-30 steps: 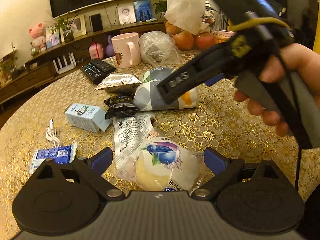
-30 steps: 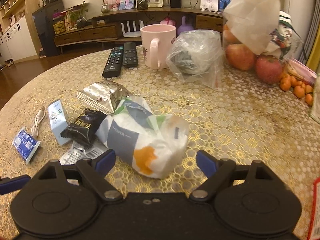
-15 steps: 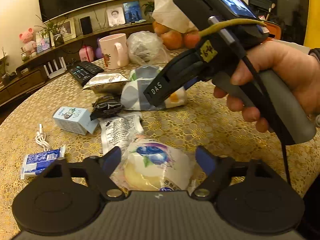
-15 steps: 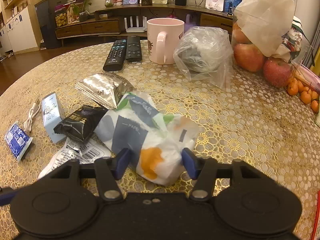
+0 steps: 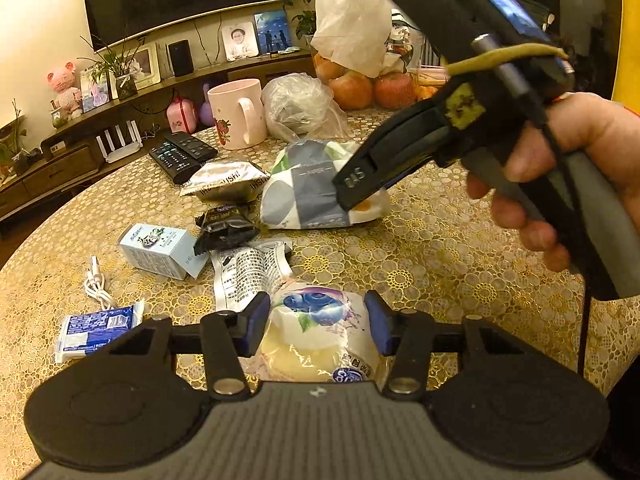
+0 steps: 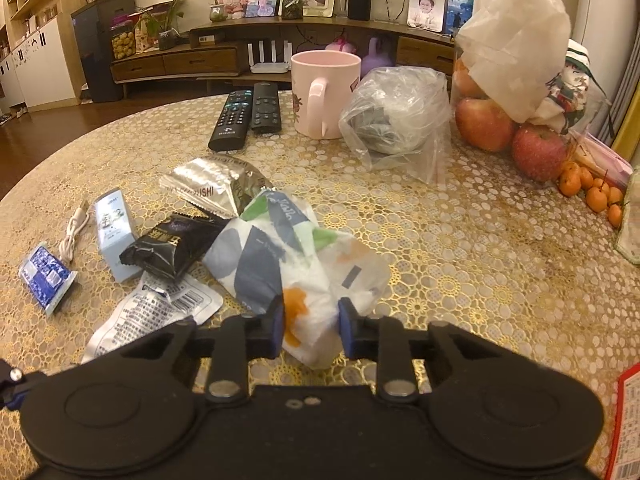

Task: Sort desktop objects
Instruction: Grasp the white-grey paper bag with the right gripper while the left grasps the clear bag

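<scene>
Round and covered in a gold lace-pattern cloth, the table carries a scatter of packets in front of a pink mug, which stands at the far side with two remote controls just to its left. Nearer than the mug lies a patterned tissue pack. A second ago the right gripper stood spread wide around it; now its jaws are closing and the blue pads pinch the pack's near end, puckering the wrapper. Further from the mug, at the table's near edge, lies a blueberry bread packet. The left gripper was likewise wide open a second ago; its jaws are closing, both pads now against the packet's sides. Neither packet has shifted.
</scene>
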A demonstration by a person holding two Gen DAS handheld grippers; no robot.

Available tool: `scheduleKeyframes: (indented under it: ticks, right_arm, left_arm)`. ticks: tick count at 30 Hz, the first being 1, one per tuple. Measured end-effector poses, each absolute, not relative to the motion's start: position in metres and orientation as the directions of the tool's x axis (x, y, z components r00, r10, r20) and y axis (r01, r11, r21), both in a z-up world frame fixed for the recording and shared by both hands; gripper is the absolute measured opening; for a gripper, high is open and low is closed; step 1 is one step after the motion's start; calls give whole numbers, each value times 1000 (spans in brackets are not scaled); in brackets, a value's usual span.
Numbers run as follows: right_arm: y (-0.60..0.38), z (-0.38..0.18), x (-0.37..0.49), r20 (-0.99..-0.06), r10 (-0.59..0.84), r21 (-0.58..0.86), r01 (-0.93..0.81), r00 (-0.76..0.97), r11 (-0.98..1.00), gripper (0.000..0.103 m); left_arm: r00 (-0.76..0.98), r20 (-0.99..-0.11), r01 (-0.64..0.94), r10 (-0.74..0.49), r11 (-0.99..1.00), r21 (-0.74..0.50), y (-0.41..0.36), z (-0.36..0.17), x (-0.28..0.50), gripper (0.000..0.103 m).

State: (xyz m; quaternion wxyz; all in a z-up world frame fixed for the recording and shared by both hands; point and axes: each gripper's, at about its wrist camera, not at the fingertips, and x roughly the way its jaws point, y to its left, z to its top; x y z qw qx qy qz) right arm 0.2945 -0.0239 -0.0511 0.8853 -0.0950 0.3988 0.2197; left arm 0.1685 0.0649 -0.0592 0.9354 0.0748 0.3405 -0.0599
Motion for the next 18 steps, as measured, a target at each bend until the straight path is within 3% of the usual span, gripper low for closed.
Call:
scheduleKeyframes:
  ticks: [18]
  right_arm:
    - [-89,-23,243,-756,282,32,-398,591,917,25]
  left_arm:
    - [760,-644,163,-80,984,70,41,-32,155,48]
